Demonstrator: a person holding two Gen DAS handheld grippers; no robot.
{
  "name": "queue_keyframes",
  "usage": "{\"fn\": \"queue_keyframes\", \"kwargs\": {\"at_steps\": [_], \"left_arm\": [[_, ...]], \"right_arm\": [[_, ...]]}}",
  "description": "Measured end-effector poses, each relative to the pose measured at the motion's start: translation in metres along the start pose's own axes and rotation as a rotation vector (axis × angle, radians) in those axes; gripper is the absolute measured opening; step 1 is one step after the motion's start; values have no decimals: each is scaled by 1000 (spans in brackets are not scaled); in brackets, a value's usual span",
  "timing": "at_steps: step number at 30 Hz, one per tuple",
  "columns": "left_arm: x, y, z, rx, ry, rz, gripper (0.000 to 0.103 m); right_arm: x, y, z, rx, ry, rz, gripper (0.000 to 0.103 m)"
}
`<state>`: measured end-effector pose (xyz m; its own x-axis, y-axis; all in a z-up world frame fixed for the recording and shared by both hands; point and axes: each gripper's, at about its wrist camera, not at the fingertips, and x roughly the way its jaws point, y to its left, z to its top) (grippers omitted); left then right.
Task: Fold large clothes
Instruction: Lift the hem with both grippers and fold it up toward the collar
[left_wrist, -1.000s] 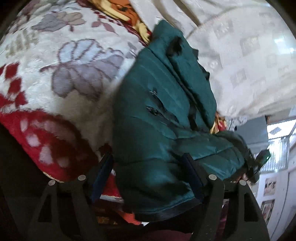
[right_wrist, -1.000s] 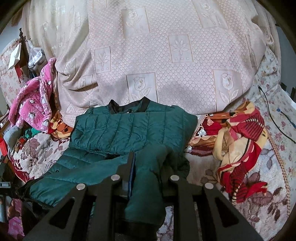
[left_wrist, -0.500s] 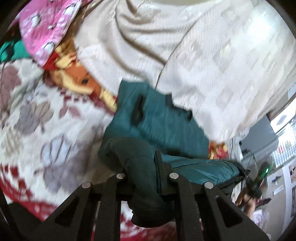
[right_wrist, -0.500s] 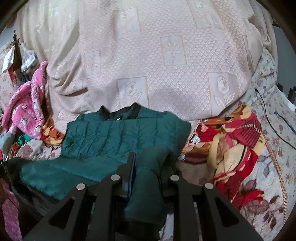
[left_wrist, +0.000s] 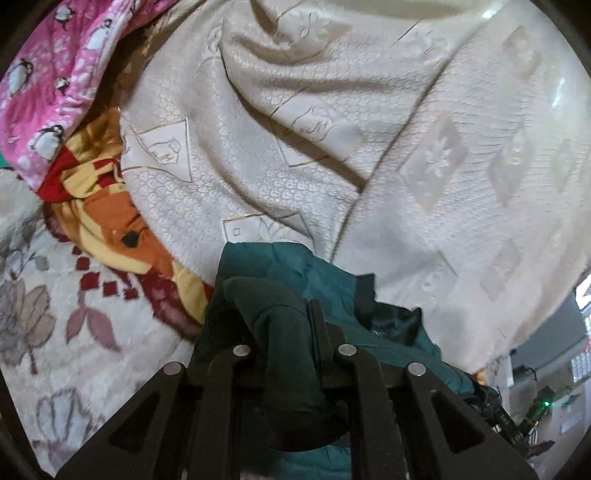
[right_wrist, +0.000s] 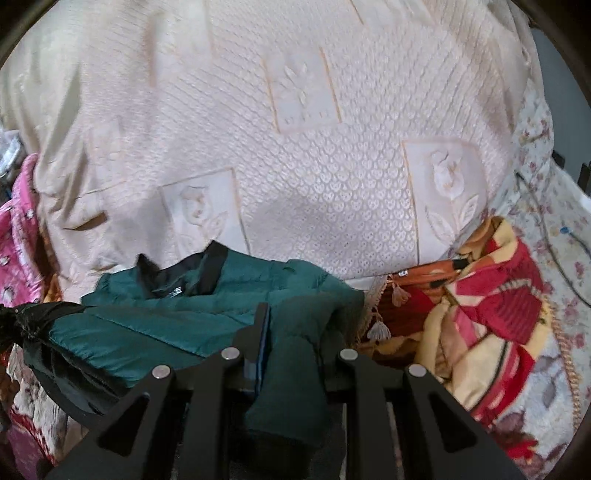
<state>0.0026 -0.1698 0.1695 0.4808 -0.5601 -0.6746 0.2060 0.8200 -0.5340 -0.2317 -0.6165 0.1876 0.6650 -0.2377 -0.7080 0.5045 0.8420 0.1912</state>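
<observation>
Bunching green jacket (right_wrist: 155, 325) between right hand-held gripper (right_wrist: 291, 332) jaws, cream bedspread (right_wrist: 295, 166) beyond

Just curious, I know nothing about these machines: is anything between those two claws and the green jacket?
Nothing visible. The left gripper and right gripper are each already shut on a fold of the green jacket, which lies against the cream bedspread.

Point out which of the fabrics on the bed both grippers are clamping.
The dark green quilted jacket with a black collar; the cream embossed bedspread, pink penguin-print fabric and red-and-yellow blanket lie ungripped.
</observation>
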Motion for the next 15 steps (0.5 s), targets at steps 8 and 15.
{"fn": "queue_keyframes", "kwargs": {"at_steps": [8, 15], "left_arm": [[79, 16, 0, -47, 43, 35, 12], [83, 31, 8, -137, 72, -118, 33]], "right_arm": [[87, -36, -11, 217, 114, 25, 24], [59, -48, -13, 262, 54, 152, 64]]}}
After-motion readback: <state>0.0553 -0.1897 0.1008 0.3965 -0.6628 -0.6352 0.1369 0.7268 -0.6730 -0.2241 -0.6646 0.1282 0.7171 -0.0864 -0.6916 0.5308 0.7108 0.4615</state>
